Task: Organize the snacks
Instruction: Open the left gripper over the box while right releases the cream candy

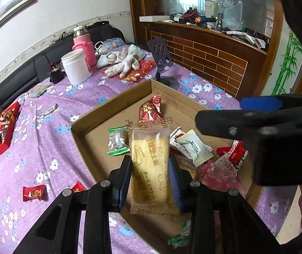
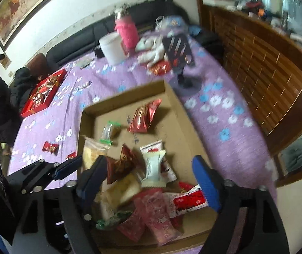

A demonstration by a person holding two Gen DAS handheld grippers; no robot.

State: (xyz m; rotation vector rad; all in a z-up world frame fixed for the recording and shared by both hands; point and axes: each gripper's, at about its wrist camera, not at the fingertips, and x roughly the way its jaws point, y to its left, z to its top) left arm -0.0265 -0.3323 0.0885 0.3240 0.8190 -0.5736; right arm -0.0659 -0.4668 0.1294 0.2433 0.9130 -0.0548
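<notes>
Purple cloth with white and blue flowers (image 1: 45, 139) covers the table, and on it sits a shallow cardboard box (image 1: 117, 103), open at the top, with the snacks gathered toward its near end. Well off to one side on the cloth lies a red gift box (image 2: 43, 93) full of wrapped sweets, and at the far end stand a white tub (image 1: 76, 66) and a jar in a pink knitted sleeve (image 1: 85, 46), close together. Over the cardboard box, the left gripper (image 1: 150, 178) pinches a long yellow cheese biscuit packet (image 1: 148, 163) between its blue pads, which press on both of its long sides, so the packet stands up clear of the box floor. The right gripper (image 2: 151, 182) hangs above the pile with its jaws spread wide and nothing between the pads; beneath it lie a white wrapped candy (image 2: 154, 167), pink packets (image 2: 157, 218) and a red-and-white packet (image 2: 190, 201). Farther in the box rest a shiny red packet (image 1: 151, 110) and a green-edged clear one (image 1: 117, 140). Two small red candies (image 1: 33, 193) lie on the cloth, just outside the box's wall.
</notes>
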